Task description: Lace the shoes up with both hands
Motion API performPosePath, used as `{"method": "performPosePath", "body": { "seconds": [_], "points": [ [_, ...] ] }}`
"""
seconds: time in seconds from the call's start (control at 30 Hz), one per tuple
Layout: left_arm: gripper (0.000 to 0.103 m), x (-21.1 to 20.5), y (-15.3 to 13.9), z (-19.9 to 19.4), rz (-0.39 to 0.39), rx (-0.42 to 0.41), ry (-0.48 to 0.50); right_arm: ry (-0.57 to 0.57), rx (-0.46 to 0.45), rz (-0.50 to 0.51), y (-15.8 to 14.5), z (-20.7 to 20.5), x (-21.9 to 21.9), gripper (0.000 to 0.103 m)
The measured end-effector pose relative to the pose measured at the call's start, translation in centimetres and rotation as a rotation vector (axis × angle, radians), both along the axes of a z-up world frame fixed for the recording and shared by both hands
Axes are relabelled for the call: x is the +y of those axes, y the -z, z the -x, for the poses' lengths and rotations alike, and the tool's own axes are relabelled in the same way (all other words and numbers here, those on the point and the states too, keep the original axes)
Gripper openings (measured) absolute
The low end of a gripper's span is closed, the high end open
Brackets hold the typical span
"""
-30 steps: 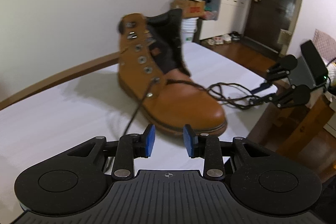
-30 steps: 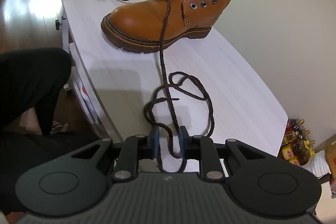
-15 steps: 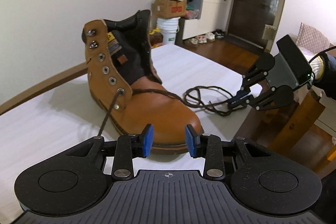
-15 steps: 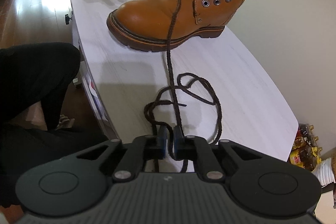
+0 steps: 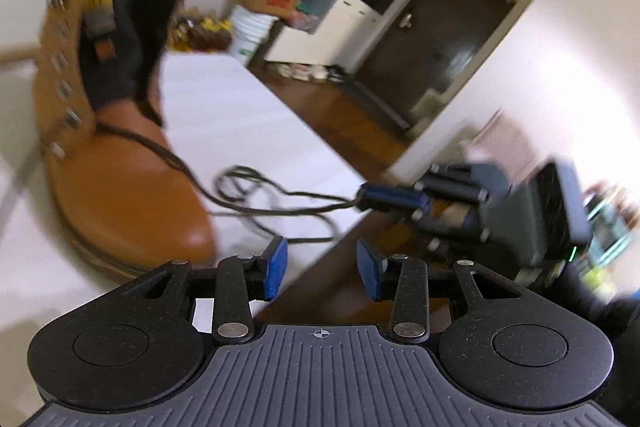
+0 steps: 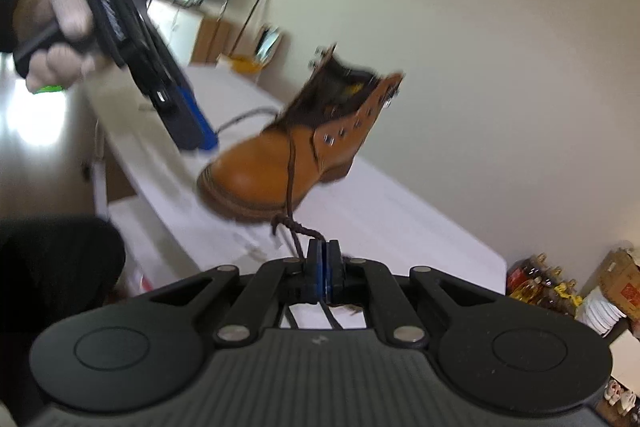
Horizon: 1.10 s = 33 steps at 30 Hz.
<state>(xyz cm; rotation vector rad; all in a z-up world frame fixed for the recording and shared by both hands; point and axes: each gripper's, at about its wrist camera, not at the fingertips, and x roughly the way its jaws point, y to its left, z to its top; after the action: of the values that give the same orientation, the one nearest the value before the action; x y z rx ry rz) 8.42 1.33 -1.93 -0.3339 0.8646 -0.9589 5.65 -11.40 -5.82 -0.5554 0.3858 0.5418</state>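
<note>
Right gripper pinches the lace; left gripper empty over the table edge

Left wrist view: the jaws stand apart and have just been widening, with nothing between the blue pads; the boot sits blurred on the white table to the left, its lace running right into the other gripper's closed tips. Right wrist view: the pads are pressed together on the lace, which rises taut to the boot's eyelets; a hand holds the left gripper above the table near the toe
</note>
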Motion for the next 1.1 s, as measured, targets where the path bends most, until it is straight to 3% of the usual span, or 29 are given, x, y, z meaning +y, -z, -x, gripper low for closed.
{"method": "performPosePath", "body": {
  "seconds": [0.13,0.27,0.47,0.53,0.6,0.93,1.0,1.1],
  "points": [
    [0.041,-0.7,1.3,-1.0,0.13,0.123,0.005,0.034,-0.087,0.011,0.5,1.5,1.1,0.003],
    [0.04,-1.4,2.2,-1.4,0.206,0.182,0.007,0.073,-0.16,-0.007,1.0,2.6,2.0,0.003],
    [0.038,-2.4,3.4,-1.7,0.232,0.199,-0.019,0.054,-0.224,-0.013,1.4,3.8,3.5,0.003],
    [0.033,-2.5,3.5,-1.9,0.23,0.192,-0.027,0.04,-0.233,0.005,1.6,4.0,3.8,0.003],
    [0.02,-2.6,3.6,-2.0,0.222,0.187,-0.038,0.035,-0.232,0.003,1.6,4.1,3.9,0.003],
    [0.016,-1.1,3.6,-2.4,0.207,0.166,-0.065,-0.016,-0.237,0.035,2.5,5.5,4.3,0.003],
    [0.008,-1.0,3.7,-2.5,0.207,0.173,-0.061,-0.026,-0.238,0.043,2.7,5.8,4.3,0.003],
    [0.004,-1.0,3.9,-2.8,0.194,0.175,-0.048,-0.041,-0.237,0.056,3.0,6.2,4.5,0.003]
  ]
}}
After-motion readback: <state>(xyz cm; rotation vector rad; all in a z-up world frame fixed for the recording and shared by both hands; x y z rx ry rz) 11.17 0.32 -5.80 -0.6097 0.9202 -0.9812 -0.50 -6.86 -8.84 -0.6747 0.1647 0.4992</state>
